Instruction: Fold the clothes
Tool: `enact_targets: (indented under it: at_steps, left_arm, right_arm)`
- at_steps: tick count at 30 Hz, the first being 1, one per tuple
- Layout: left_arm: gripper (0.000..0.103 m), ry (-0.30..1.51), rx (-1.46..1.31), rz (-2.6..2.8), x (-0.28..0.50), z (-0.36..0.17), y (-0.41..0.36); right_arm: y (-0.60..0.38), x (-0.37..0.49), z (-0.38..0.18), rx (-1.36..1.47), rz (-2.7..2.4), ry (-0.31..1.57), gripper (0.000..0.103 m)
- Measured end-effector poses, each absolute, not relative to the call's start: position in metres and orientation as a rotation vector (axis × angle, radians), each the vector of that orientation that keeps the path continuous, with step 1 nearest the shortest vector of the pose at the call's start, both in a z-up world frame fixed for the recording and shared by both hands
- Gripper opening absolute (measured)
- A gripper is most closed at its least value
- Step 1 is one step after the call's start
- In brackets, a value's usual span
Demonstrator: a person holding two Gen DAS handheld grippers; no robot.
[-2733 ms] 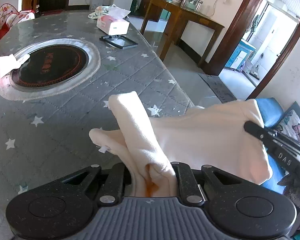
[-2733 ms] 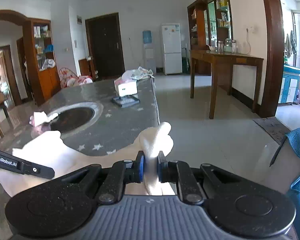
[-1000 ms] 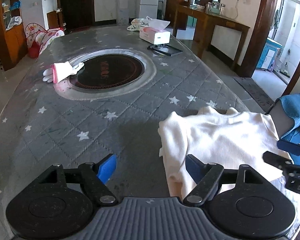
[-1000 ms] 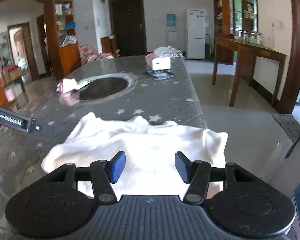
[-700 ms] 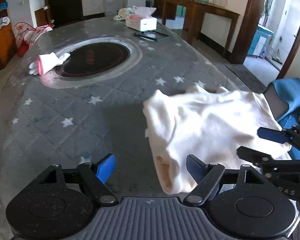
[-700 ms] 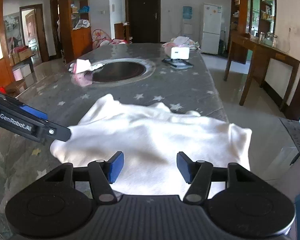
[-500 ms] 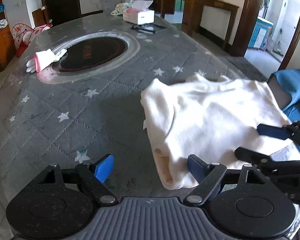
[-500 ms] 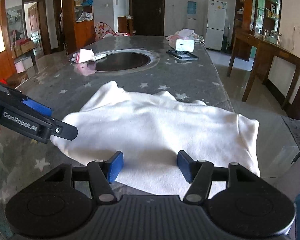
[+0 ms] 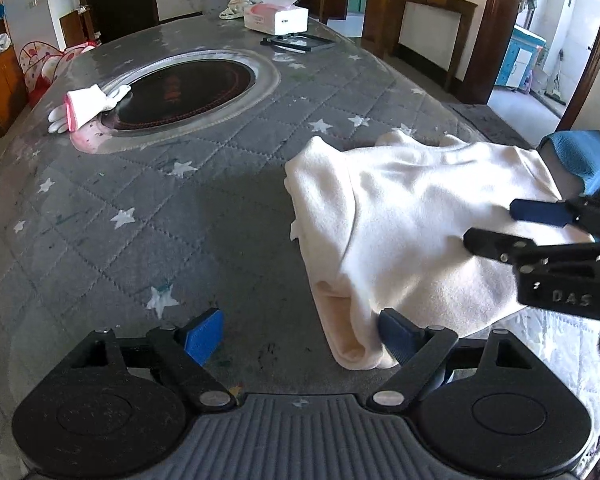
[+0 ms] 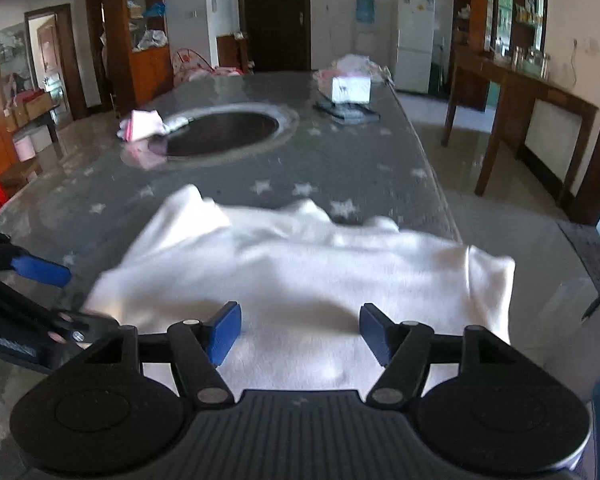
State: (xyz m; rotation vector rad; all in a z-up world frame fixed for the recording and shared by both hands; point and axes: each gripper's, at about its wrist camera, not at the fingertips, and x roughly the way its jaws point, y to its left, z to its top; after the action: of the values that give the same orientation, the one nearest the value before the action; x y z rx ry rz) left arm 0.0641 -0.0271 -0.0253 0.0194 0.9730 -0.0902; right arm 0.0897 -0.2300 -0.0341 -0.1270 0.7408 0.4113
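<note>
A cream-white garment (image 9: 420, 216) lies folded over on the grey star-patterned table (image 9: 140, 208), near its right edge; it also shows in the right wrist view (image 10: 308, 272). My left gripper (image 9: 300, 336) is open and empty, low over the table at the garment's near left corner, with its right pad against the cloth edge. My right gripper (image 10: 300, 332) is open and empty, just above the garment's near edge. Each gripper shows in the other's view, the right one (image 9: 540, 232) over the garment's right side and the left one (image 10: 32, 280) at its left.
A round black hotplate (image 9: 184, 88) is set in the table's middle, with a pink and white glove (image 9: 84, 106) at its left rim. A tissue box (image 9: 276, 18) and a dark tray (image 9: 300, 42) lie at the far end. A blue cushion (image 9: 580, 156) lies beyond the right edge.
Both grippers, earlier shut on the lifted garment, have let it go onto the table and now stand open. Over the last second they have dropped lower towards its near edge.
</note>
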Motion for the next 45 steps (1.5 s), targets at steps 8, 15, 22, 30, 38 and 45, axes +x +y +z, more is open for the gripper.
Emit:
enact_targets:
  at_steps: [8, 15, 22, 30, 38, 45]
  left_arm:
    - [0.096, 0.908, 0.007, -0.047, 0.048, -0.011, -0.002]
    - [0.101, 0.893, 0.0, 0.033, 0.034, -0.008, 0.029]
    - [0.103, 0.859, -0.004, 0.058, 0.019, -0.001, 0.037]
    - [0.103, 0.813, 0.065, 0.035, 0.005, 0.004, 0.012]
    - [0.103, 0.795, 0.089, 0.018, -0.006, 0.005, -0.007]
    - [0.103, 0.792, 0.098, 0.018, -0.016, 0.002, -0.013]
  right_arm:
    - [-0.221, 0.081, -0.018, -0.115, 0.418, 0.686, 0.085]
    - [-0.196, 0.073, -0.003, -0.105, 0.447, 0.647, 0.093]
    - [-0.182, 0.065, 0.0, -0.095, 0.427, 0.646, 0.103]
    - [-0.192, 0.05, 0.004, -0.068, 0.337, 0.655, 0.103]
    - [-0.215, 0.034, 0.004, -0.032, 0.265, 0.665, 0.103]
    - [-0.223, 0.013, 0.002, -0.003, 0.223, 0.657, 0.103]
